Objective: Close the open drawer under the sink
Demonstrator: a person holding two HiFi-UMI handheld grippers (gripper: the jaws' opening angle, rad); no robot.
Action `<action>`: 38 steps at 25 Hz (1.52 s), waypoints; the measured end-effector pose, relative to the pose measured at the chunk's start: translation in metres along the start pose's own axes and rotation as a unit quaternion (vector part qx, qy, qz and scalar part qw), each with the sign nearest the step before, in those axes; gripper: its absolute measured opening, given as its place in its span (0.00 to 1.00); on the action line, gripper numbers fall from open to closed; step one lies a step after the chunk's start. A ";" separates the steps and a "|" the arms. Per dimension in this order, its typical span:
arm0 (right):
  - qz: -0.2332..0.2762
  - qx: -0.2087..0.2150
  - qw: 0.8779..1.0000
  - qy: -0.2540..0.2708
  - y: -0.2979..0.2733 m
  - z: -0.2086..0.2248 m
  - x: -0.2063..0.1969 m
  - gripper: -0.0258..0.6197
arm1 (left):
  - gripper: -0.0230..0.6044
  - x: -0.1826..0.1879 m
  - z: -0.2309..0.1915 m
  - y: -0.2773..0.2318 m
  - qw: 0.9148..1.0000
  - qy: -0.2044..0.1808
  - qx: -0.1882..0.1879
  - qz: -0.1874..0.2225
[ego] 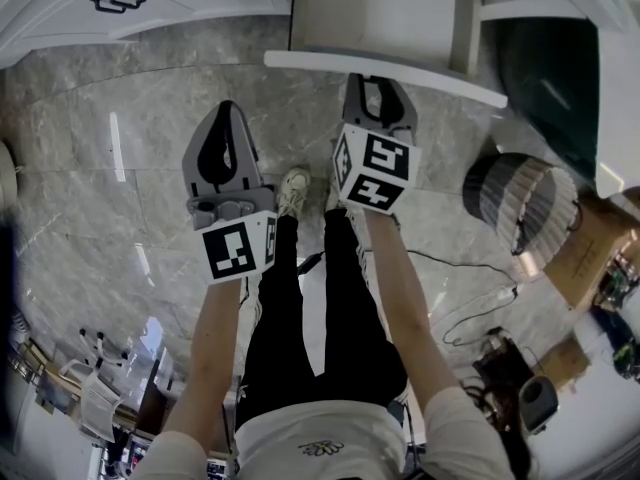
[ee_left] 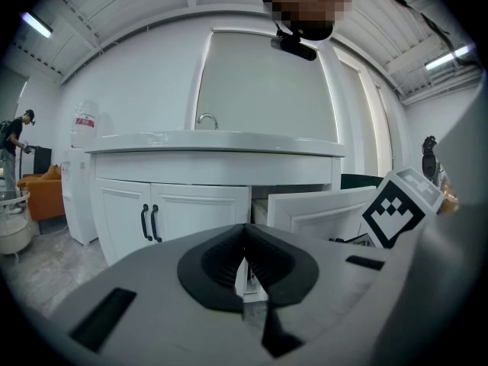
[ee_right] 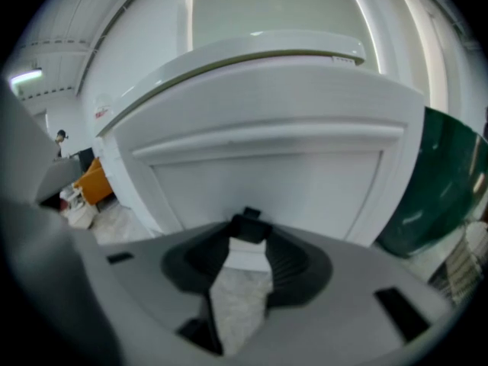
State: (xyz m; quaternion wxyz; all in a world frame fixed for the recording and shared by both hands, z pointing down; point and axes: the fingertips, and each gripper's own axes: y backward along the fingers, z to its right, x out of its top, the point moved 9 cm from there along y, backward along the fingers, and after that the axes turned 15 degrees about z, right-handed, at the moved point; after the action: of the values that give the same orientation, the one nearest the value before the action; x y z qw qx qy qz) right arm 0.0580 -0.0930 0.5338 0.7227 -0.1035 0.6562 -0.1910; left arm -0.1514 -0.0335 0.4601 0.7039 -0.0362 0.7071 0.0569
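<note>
Right hand-held gripper [ee_right: 248, 236], jaws apart, faces the open drawer [ee_right: 267, 174]; left hand-held gripper [ee_left: 244, 239] is closed. Next, push it in.

Right tool [ee_right: 247, 235] jaws apart, close before the white drawer front [ee_right: 267, 166]; dark handle [ee_right: 248, 219] at their tips.

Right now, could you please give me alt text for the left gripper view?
A white vanity cabinet with a curved white countertop and a chrome faucet stands ahead, its white drawer pulled open at the right beside two closed doors with black handles. The left gripper, jaws shut and empty, fills the foreground.
</note>
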 end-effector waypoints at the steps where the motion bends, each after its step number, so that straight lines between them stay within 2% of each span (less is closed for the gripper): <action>1: -0.002 -0.001 1.000 -0.002 0.000 0.000 0.000 0.30 | 0.07 0.000 0.001 0.001 1.000 0.001 0.000 -0.001; 9: -0.014 0.001 1.000 0.016 -0.010 0.006 -0.007 0.29 | 0.07 -0.009 0.001 0.001 1.000 0.007 0.011 -0.006; 14: -0.044 -0.016 0.999 -0.022 -0.009 0.003 0.005 0.29 | 0.07 -0.012 0.006 -0.001 1.000 0.018 0.007 -0.010; 16: -0.049 -0.023 0.998 -0.019 -0.010 0.003 0.007 0.29 | 0.07 -0.013 0.008 -0.001 1.000 0.019 0.005 -0.010; 20: -0.044 -0.018 0.999 0.014 -0.016 0.004 -0.001 0.29 | 0.07 -0.017 0.011 -0.003 1.000 0.001 -0.006 -0.005; 24: -0.036 0.004 0.999 0.020 -0.009 0.007 0.011 0.29 | 0.07 -0.017 0.021 -0.009 0.999 -0.017 -0.032 0.001; 29: -0.057 -0.004 0.998 0.002 -0.014 0.007 0.011 0.29 | 0.07 -0.014 0.018 -0.017 1.000 -0.004 0.009 0.017; 33: -0.052 -0.009 0.999 0.000 -0.035 0.009 0.019 0.29 | 0.07 -0.019 0.011 -0.019 1.000 -0.019 0.010 0.007; 38: -0.056 -0.013 0.998 0.009 -0.043 0.009 0.021 0.29 | 0.07 -0.016 -0.003 -0.015 0.999 -0.009 0.037 0.002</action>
State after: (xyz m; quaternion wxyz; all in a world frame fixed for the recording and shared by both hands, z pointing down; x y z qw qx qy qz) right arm 0.0625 -0.1418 0.5332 0.7034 -0.1471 0.6585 -0.2235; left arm -0.1522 -0.0497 0.4753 0.7110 -0.0078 0.7024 0.0322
